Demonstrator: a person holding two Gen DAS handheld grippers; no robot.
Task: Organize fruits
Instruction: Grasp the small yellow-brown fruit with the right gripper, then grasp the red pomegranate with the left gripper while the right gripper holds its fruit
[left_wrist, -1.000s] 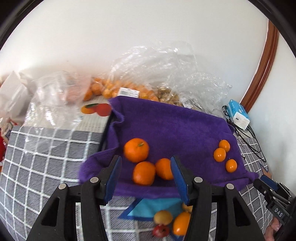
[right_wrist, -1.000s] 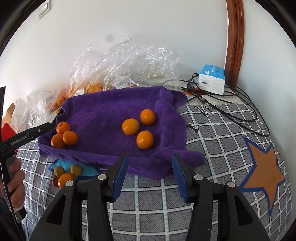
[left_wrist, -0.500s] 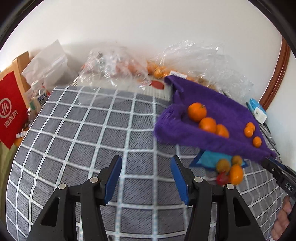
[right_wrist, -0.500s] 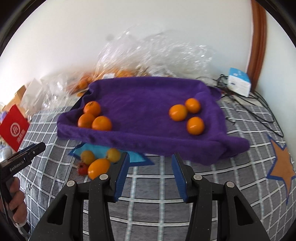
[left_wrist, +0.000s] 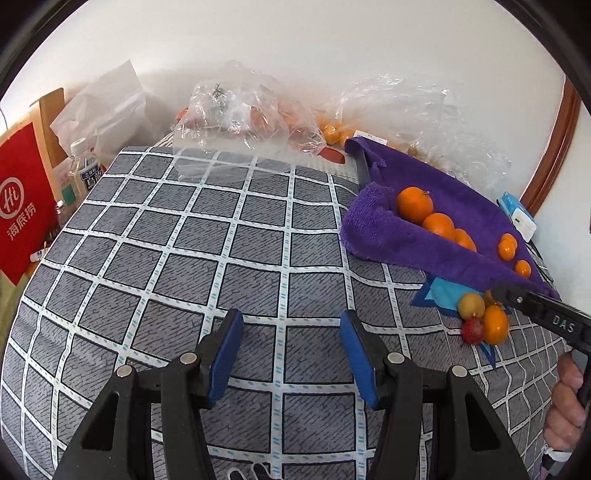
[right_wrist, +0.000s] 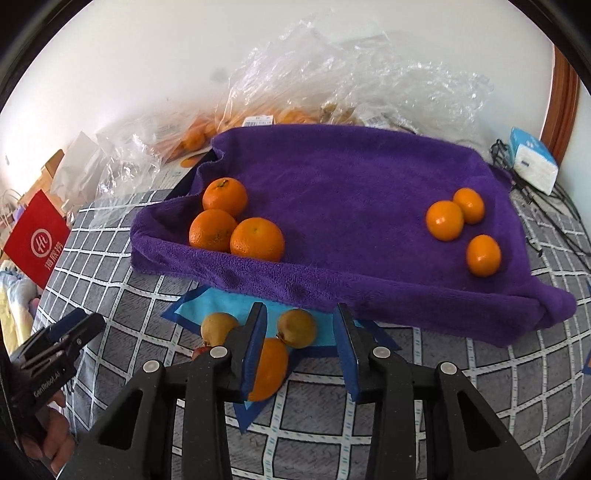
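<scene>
- Nearest, the right gripper hangs low over a small heap of loose fruit. Its jaws have just been closing and still stand apart. The orange kumquat shows in the gap by the left blue pad, though whether that pad touches it I cannot tell.
- Beside it, two yellow-brown fruits lie on a blue star patch, and a red one peeks out at the left, mostly hidden.
- Over to the left, the left gripper has its jaws spread with only the grey checked cloth of the surface between them. In the right wrist view its black body shows at the near left with a hand under it.
- In the left wrist view, the same heap sits to the right, with the right gripper's black tip just over it.
- Just behind the heap, a purple towel is draped over something raised. Three big oranges are huddled together at its left end, and three smaller ones lie near its right end.
- Farther back, crumpled clear plastic bags with more orange fruit lie against the white wall.
- At the far right, a blue and white box rests among black cables.
- At the far left, a red paper bag and a bottle stand off the surface's edge.
</scene>
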